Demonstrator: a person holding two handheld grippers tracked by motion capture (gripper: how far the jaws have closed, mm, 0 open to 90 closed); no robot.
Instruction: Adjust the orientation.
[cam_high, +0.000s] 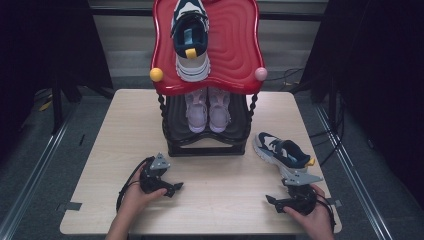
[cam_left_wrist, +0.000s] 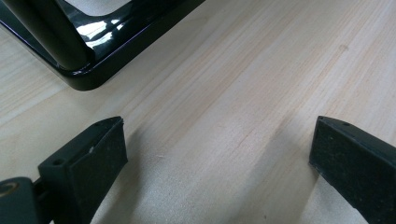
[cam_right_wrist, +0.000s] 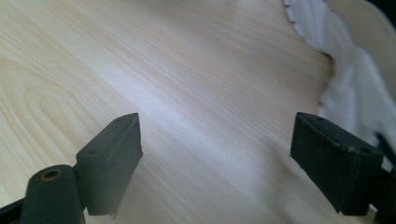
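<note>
Curtained lab: lone table (cam_high: 125, 150), cables (cam_high: 295, 75).

Left gripper (cam_high: 170, 188) and right gripper (cam_high: 276, 201) — jaws spread wide — held low, well apart.

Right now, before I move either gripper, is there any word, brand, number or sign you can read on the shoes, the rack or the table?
None can be read.
Navy and white sneaker on the wooden table: any mark is too small to make out.
Matching sneaker on the red wavy top shelf: same.
Pale pink pair of shoes on the black lower shelf: no legible label.
</note>
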